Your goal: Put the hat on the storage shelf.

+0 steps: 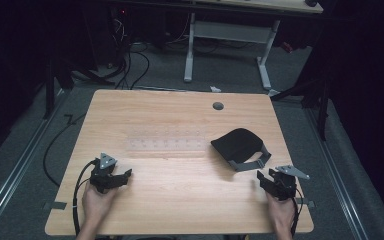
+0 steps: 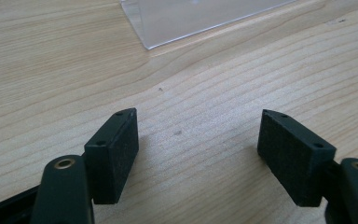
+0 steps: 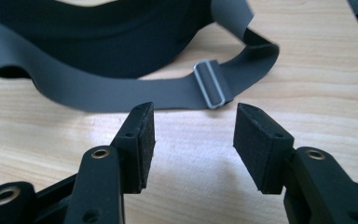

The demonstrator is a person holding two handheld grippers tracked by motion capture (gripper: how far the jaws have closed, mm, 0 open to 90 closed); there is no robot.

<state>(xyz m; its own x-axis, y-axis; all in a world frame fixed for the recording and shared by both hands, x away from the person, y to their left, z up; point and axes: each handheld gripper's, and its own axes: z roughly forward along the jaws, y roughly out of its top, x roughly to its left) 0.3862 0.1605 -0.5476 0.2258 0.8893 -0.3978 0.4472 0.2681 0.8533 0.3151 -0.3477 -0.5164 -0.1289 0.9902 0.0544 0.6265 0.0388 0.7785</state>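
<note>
- The left gripper rests low over the near left part of the wooden table, held in the person's left hand; its cable loops back toward the table's near edge.
- In the left gripper view, its jaws stand wide apart with nothing between them, only bare wood grain; the pads are released.
- Ahead of the left gripper's jaws and slightly to their left lies the corner of a clear plastic sheet, flat on the table; in the high view this sheet sits beyond the gripper, toward the middle of the table, apart from the jaws.
- The right gripper is held in the right hand at the near right part of the table, with its grey three-cornered plate on top.
- In the right gripper view, its jaws are also spread open and empty, just above the wood.
- Just ahead of the right gripper's jaws lies a black eye mask with a grey elastic strap; the strap's metal buckle sits near the jaw tips, not touching them.
- In the high view the mask lies beyond and slightly left of the right gripper, its strap looped on the side facing that gripper.
- A round grommet hole sits well beyond the mask, near the table's far edge.
</note>
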